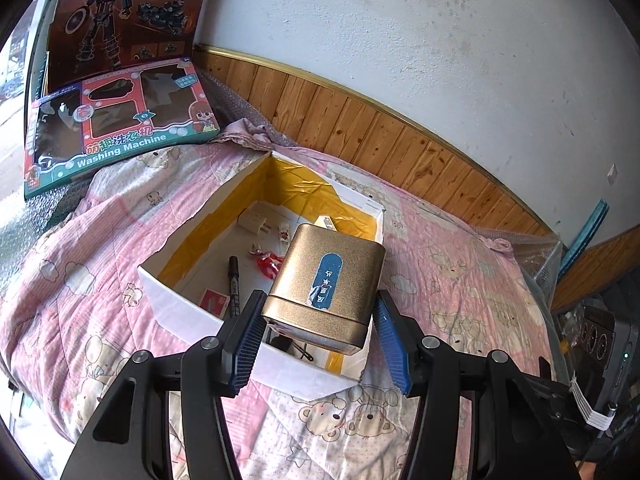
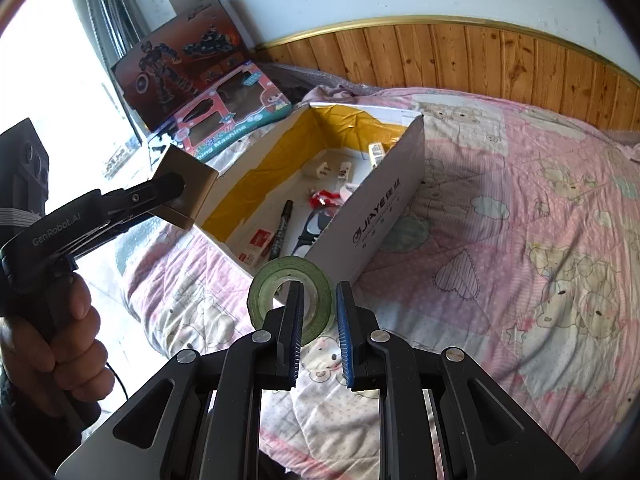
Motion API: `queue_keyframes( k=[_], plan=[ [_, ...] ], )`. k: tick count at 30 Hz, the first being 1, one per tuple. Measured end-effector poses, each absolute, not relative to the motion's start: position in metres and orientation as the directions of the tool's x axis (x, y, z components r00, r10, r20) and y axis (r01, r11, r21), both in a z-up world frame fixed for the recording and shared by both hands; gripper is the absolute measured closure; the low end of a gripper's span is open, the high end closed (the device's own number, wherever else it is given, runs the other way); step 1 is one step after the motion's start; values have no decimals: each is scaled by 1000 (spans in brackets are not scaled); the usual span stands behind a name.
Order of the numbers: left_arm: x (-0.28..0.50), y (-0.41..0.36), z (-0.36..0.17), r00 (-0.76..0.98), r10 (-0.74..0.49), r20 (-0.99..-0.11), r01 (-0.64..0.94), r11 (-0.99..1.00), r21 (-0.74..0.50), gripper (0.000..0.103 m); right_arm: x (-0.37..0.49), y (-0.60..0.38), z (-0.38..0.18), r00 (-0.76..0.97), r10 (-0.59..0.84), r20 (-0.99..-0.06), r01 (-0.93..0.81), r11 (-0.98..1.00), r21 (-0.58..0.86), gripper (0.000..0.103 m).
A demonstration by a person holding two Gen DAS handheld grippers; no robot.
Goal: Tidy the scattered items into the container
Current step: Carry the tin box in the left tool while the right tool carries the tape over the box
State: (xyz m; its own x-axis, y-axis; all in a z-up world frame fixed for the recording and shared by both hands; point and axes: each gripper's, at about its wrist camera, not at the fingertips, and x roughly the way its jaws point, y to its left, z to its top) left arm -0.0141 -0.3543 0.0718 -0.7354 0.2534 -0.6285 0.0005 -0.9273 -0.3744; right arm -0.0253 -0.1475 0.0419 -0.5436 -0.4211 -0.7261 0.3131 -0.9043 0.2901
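Task looks mostly done, two items still out. White box (image 1: pixel 180 308) sits on the bed (image 1: pixel 80 280), open top, yellow tape lining the inner walls. Already inside, as far as visible: black marker (image 1: pixel 233 280), red-and-white card (image 1: pixel 214 303), white plug adapter (image 1: pixel 256 222), red crinkly wrapper (image 1: pixel 269 265), a small white packet (image 1: pixel 327 224) at the far end, and black-framed glasses (image 2: pixel 310 229) near the front wall.

Left tongs (image 1: pixel 320 332) are pinching a gold tin (image 1: pixel 326 288) with a blue label, both blue pads against its lower sides. From the left wrist view the tin looks to hang over the near end of the box; from the right wrist view it sits at the outer left side of the box, raised above the rim. So I judge it in transit, not yet dropped. A hand (image 2: pixel 60 344) grips that tool's handle.

Right tongs (image 2: pixel 318 332) hold a green tape roll (image 2: pixel 290 300): the left finger passes through the core; cannot tell whether the other touches the rim. Roll hangs in the air just short of the box's near corner, above the quilt.

Left to do: lower and release tin, then bring roll over the wall and drop it. No other loose items visible on the quilt. Two toy boxes (image 1: pixel 120 136) lean by the wall at the bed's far corner; probably not part of the tidy.
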Motion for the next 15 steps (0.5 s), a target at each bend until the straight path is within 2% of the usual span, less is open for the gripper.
queue_keyframes(
  k=[15],
  plan=[
    [-69,-374,70,-721,207,-661,39,-941,-337,48,-72,-170,60,-538,-449,-714,368,-887,280,87]
  ],
)
